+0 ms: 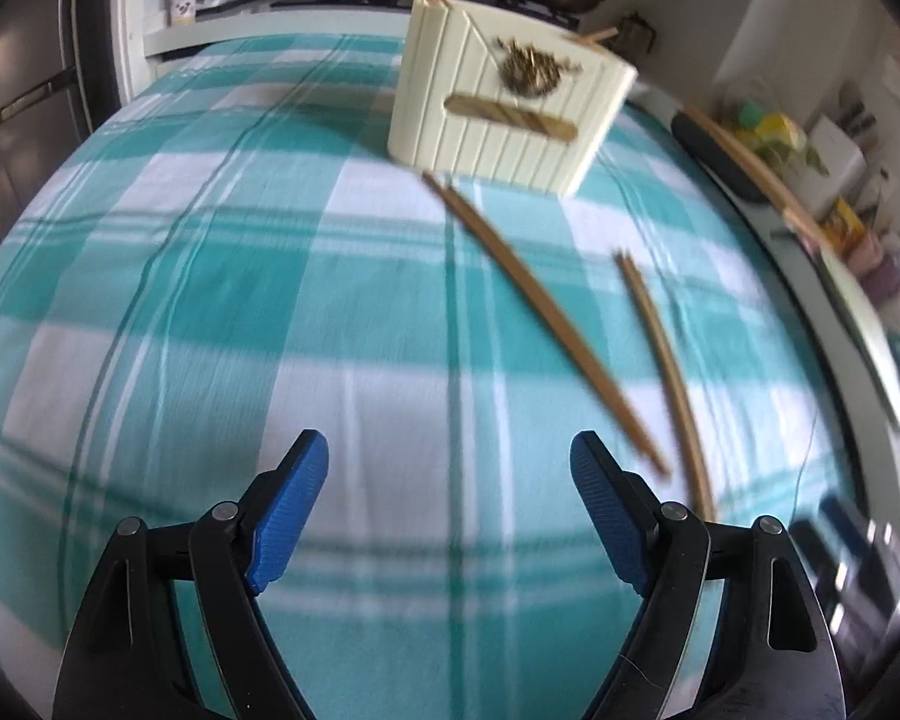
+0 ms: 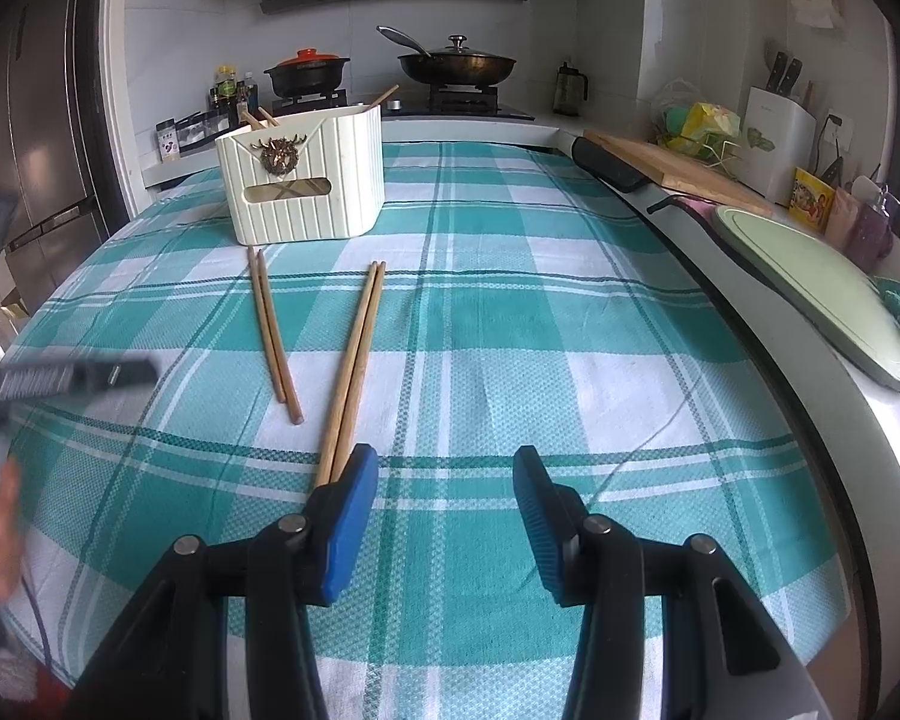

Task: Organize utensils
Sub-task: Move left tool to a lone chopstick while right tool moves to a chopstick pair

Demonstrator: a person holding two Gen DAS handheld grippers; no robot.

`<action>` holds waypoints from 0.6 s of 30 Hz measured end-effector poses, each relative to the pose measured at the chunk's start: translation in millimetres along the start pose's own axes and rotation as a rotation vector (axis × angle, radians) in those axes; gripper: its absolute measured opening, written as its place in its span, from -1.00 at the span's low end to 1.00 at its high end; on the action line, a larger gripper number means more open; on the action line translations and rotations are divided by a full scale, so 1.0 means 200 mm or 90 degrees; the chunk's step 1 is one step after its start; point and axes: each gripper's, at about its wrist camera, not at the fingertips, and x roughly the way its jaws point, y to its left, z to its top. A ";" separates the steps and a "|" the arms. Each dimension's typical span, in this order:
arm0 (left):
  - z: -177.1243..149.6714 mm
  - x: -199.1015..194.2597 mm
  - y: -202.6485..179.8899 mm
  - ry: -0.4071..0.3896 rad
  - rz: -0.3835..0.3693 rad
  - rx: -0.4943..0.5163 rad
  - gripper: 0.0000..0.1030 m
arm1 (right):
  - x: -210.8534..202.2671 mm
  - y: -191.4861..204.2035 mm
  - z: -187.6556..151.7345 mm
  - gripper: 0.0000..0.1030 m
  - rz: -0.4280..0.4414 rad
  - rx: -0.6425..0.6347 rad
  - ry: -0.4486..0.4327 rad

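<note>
Left gripper (image 1: pixel 450 468): jaws wide, nothing between, over bare cloth; view blurred. Right gripper (image 2: pixel 447 495): partly open, empty, its left finger touching or just over near pair of chopsticks (image 2: pixel 354 360). Second pair (image 2: pixel 273 330) just beside, tips near white holder (image 2: pixel 306 192). Risk: sticks lie close together w/ ends converging, so grab may nudge neighbour or pinch checked cloth (image 2: pixel 570 330). Room: open to the right; counter edge (image 2: pixel 810 372) beyond

A teal-checked tablecloth (image 2: pixel 510 312) carries a cream holder (image 2: pixel 306 180) and seemingly two chopstick pairs (image 2: pixel 273 330) (image 2: pixel 354 360).
</note>
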 end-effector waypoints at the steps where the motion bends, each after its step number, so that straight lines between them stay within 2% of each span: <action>1: 0.03 0.02 -0.02 0.000 0.001 -0.001 0.64 | 0.00 0.00 0.00 -0.07 0.000 0.001 -0.001; 8: 0.17 0.21 -0.12 0.002 0.040 -0.003 0.64 | -0.02 -0.03 0.01 -0.07 0.001 0.007 -0.009; 13: 0.18 0.29 -0.13 0.018 0.065 -0.014 0.64 | -0.01 -0.07 0.01 -0.07 0.002 0.018 -0.011; 18: 0.19 0.32 -0.16 0.011 0.089 -0.003 0.65 | 0.00 -0.10 0.02 -0.07 0.002 0.032 -0.012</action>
